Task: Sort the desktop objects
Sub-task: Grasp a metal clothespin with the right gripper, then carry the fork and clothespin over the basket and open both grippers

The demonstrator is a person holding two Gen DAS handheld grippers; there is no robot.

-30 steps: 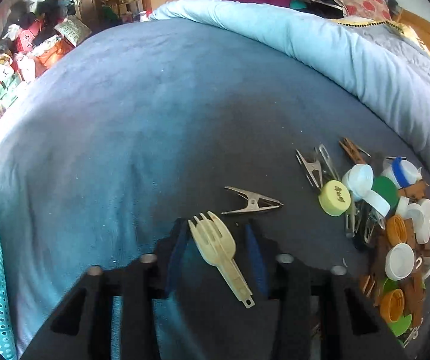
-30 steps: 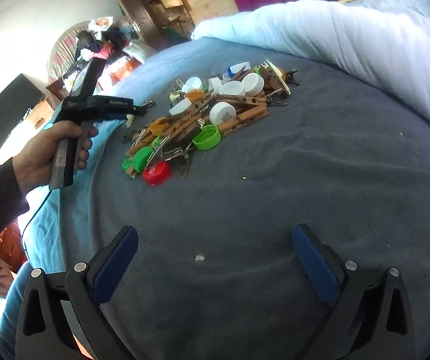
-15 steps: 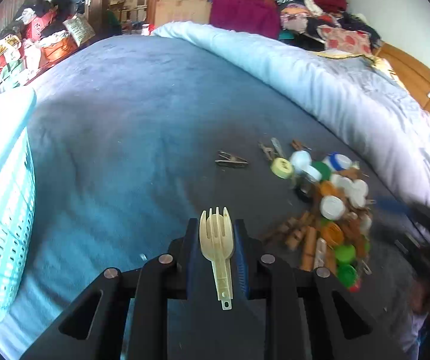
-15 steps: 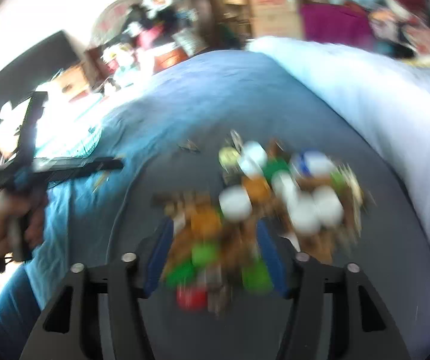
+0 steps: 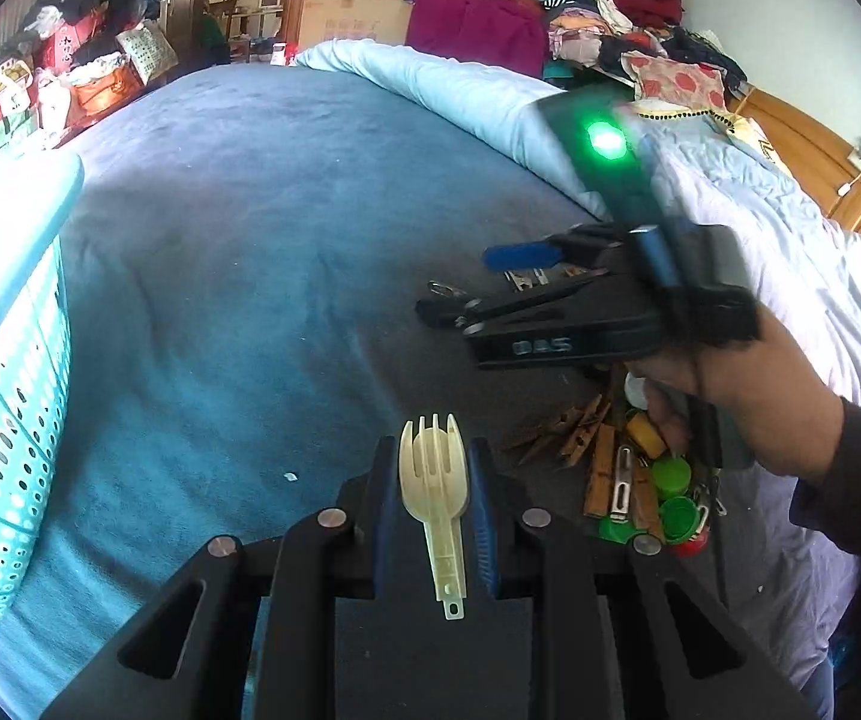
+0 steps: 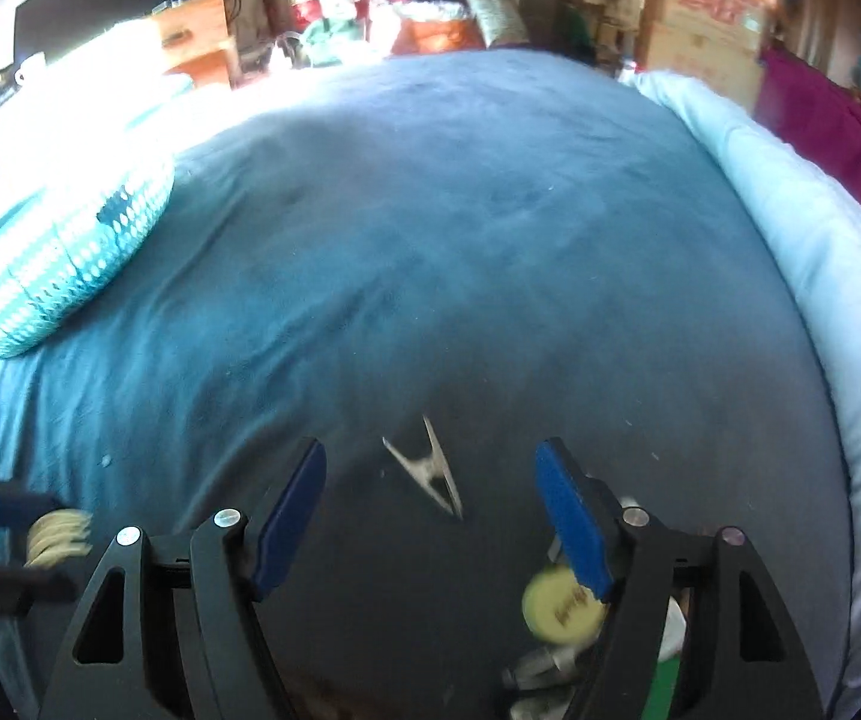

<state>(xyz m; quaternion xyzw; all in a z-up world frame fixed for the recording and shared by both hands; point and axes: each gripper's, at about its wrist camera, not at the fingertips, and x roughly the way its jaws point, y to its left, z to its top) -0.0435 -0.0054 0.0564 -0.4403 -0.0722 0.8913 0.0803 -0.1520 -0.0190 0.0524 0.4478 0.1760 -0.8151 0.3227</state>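
While left gripper (image 5: 433, 501) stays clamped on the cream spork (image 5: 435, 483), low centre | right gripper (image 6: 430, 510), jaws just narrowed but apart, frames metal clip (image 6: 427, 468) | next: lower, pinch clip; spork probably to teal basket (image 5: 4, 360), left edge.

pile (image 5: 640, 468) — partly hidden by hand (image 5: 748, 414) | basket (image 5: 4, 420) — cut off

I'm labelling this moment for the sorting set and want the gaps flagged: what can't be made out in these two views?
- Pile of caps and pegs, left wrist view: its far part is hidden behind the right gripper and hand.
- Basket: cut by the left edge; its contents unseen.
- Right wrist view: motion blur; the yellow cap print is unreadable.
- Fork in the left gripper: only a blurred tip there.
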